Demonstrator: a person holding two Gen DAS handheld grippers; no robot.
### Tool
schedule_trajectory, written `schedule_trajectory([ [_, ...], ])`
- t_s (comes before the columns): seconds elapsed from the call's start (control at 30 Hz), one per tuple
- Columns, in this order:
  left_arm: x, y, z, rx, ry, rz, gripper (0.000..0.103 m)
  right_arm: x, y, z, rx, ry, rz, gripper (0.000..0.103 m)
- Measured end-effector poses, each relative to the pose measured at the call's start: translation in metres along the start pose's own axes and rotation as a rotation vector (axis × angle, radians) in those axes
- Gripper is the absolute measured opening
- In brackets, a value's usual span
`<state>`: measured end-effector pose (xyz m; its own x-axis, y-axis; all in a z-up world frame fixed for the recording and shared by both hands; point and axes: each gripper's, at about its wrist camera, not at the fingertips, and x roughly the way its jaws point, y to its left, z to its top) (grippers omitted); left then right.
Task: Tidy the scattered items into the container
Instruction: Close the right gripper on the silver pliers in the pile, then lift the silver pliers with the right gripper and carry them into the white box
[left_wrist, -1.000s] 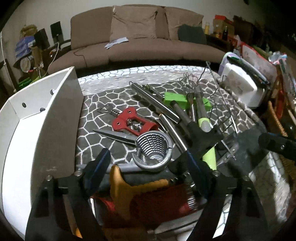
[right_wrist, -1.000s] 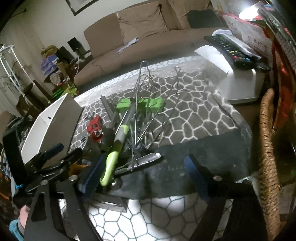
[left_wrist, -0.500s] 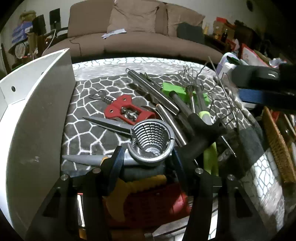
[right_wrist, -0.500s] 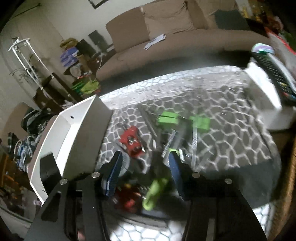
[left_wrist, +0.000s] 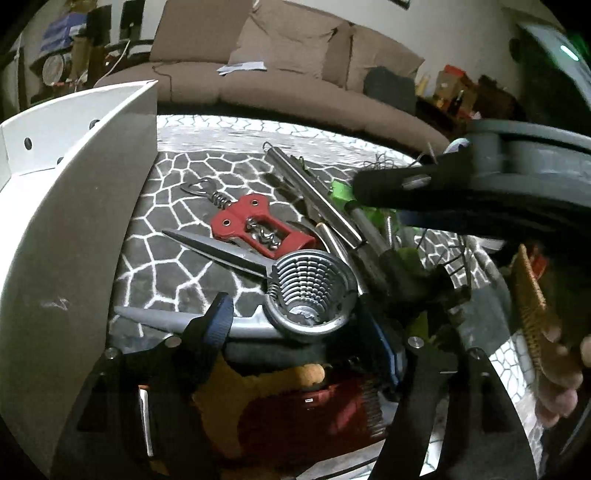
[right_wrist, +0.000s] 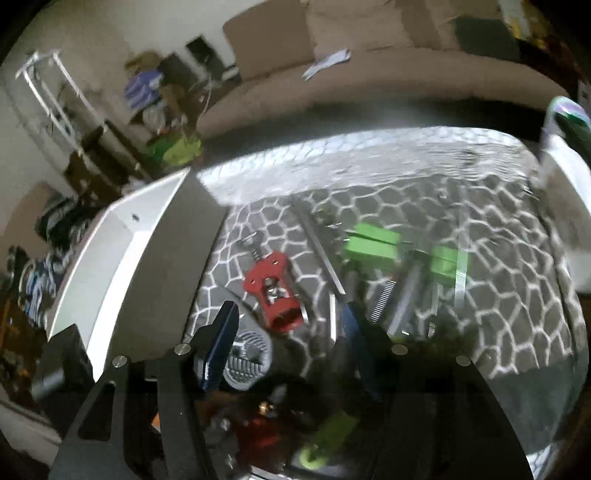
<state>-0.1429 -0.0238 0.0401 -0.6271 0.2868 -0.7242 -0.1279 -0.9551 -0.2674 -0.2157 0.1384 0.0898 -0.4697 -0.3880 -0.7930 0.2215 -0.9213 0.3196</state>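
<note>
Scattered items: metal utensils piled on the patterned cloth (left_wrist: 177, 236), beside the white container (left_wrist: 74, 229).
Left gripper (left_wrist: 299, 325): fingers spread wide, empty, straddling a ribbed metal strainer cup (left_wrist: 310, 291).
Beneath the fingers: yellow-and-red handled tool (left_wrist: 280, 398).
Just beyond the fingertips: scissor blade (left_wrist: 218, 247), then red corkscrew (left_wrist: 258, 229).
Farther: steel tongs (left_wrist: 314, 195).
Right gripper (right_wrist: 288, 325): fingers parted moderately, empty, above the pile.
Ahead of its tips: green blocks (right_wrist: 373, 242).
Left of both: container wall.

red corkscrew (left_wrist: 258, 230), white container (left_wrist: 70, 206), lime-green tool handles (right_wrist: 373, 243) — grey cloth (left_wrist: 177, 266) with white honeycomb lines.
</note>
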Motion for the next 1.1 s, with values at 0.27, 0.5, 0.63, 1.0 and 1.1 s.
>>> schedule_trajectory([
  [0.27, -0.003, 0.0, -0.002, -0.006, -0.01, -0.018, 0.061, 0.046, 0.018, 0.005, -0.103, 0.204, -0.053, 0.025],
  [0.5, -0.004, 0.004, -0.004, -0.033, -0.007, -0.042, 0.061, 0.06, 0.034, -0.009, -0.209, 0.342, -0.111, 0.019],
  [0.63, -0.006, 0.006, -0.004, -0.048, 0.0, -0.056, 0.06, 0.058, 0.023, -0.01, -0.152, 0.314, -0.092, 0.014],
  [1.0, -0.036, 0.017, -0.003, -0.201, 0.01, -0.115, 0.071, 0.012, 0.004, -0.018, 0.011, 0.19, 0.001, 0.013],
  [1.1, -0.036, 0.024, -0.004, -0.25, 0.017, -0.125, 0.072, -0.006, -0.004, -0.021, 0.052, 0.15, 0.019, 0.013],
])
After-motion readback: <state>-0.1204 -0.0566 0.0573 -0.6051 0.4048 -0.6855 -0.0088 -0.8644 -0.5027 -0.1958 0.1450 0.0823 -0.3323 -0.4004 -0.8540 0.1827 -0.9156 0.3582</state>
